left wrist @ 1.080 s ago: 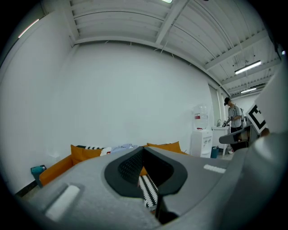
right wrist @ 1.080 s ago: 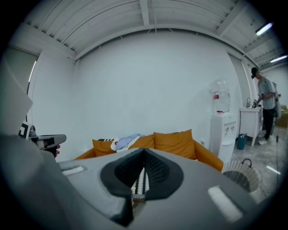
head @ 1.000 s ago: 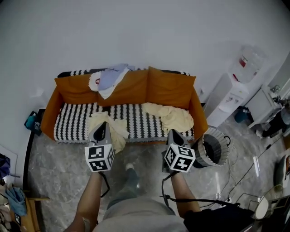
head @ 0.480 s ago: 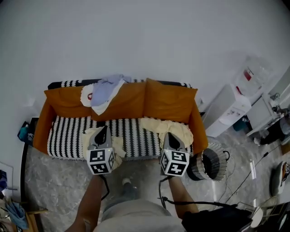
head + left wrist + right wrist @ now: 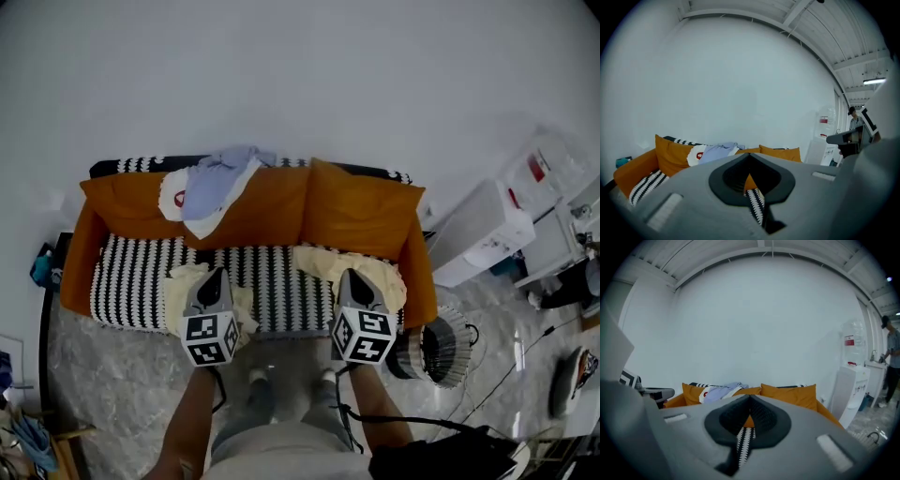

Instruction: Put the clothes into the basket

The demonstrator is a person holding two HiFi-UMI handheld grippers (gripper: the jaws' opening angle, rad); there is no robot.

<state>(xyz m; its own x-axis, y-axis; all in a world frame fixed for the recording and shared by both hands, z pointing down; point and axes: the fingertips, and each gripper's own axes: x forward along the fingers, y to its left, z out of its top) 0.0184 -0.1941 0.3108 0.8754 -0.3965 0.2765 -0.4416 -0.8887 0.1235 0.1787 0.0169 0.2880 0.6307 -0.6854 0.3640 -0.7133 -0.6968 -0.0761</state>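
Pale yellow cloth lies in two heaps on the black-and-white zigzag seat of the orange sofa (image 5: pixel 361 202). One pale yellow crumpled garment (image 5: pixel 176 291) sits toward the left front edge. A second pale yellow garment (image 5: pixel 323 261) is spread near the right armrest. A lavender-and-white garment (image 5: pixel 211 183) is draped over the left half of the backrest.

In the head view the tip of our left gripper (image 5: pixel 216 275) overlaps the left yellow heap. The tip of our right gripper (image 5: pixel 349 275) overlaps the right one. We cannot tell from above whether either tip touches the cloth.

In the left gripper view the two jaws meet at the tip with nothing between them. Only a sliver of zigzag seat and orange cushion shows through the gap behind the tip. The right gripper view shows the same: jaws pressed together, empty, with the striped seat visible below them and the backrest garment ahead to the left.

The round grey striped basket (image 5: pixel 441 349) stands on the grey marbled floor (image 5: pixel 112 361) just beyond the sofa's right armrest. It is near our right gripper and well apart from the left.
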